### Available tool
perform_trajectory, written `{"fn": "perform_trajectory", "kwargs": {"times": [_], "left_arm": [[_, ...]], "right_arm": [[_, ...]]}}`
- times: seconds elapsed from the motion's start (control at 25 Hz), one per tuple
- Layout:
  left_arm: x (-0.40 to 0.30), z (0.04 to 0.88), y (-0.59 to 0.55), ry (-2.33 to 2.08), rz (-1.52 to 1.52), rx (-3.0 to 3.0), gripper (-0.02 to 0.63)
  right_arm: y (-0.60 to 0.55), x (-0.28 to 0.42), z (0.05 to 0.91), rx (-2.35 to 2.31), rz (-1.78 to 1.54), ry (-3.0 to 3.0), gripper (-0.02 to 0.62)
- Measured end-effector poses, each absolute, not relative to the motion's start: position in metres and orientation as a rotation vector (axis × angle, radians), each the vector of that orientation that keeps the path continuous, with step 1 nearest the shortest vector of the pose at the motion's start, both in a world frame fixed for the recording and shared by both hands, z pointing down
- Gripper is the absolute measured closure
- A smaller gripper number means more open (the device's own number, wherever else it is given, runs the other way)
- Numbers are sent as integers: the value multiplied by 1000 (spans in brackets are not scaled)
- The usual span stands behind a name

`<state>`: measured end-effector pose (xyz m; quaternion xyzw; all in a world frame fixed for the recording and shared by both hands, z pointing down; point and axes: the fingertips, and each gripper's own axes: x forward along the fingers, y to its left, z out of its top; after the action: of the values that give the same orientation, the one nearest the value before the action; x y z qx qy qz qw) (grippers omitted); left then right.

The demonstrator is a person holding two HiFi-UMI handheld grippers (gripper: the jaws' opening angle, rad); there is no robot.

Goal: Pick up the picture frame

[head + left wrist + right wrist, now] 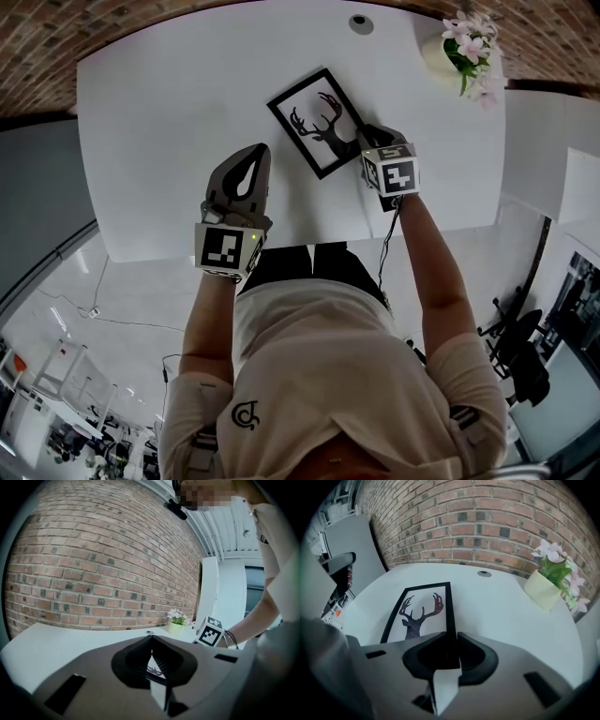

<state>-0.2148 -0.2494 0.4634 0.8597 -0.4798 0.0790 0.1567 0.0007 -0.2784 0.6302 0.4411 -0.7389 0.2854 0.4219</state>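
A black picture frame [319,120] with a deer silhouette lies flat on the white table [159,122], right of the middle. My right gripper [367,140] points steeply down at the frame's near right corner. In the right gripper view the frame's [419,611] right rail runs straight in between the jaws, and the right gripper [451,638] is shut on that rail. My left gripper [262,150] hovers over bare table to the left of the frame, shut and empty. In the left gripper view the left gripper [151,638] has its tips together, and a sliver of the frame [153,669] shows behind them.
A pale pot of pink flowers [461,45] stands at the table's far right corner, also seen in the right gripper view [543,590]. A round cable grommet [361,23] sits at the far edge. A brick wall [93,564] backs the table. The near table edge lies just behind both grippers.
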Motion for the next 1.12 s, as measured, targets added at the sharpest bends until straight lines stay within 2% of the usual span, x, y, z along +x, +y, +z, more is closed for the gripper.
{"fn": "perform_trajectory", "kwargs": {"times": [1.12], "left_arm": [[-161,474,-130,-1360,283,2435,594]], "right_arm": [[-143,45,625,1262,845,-1739,523]]}}
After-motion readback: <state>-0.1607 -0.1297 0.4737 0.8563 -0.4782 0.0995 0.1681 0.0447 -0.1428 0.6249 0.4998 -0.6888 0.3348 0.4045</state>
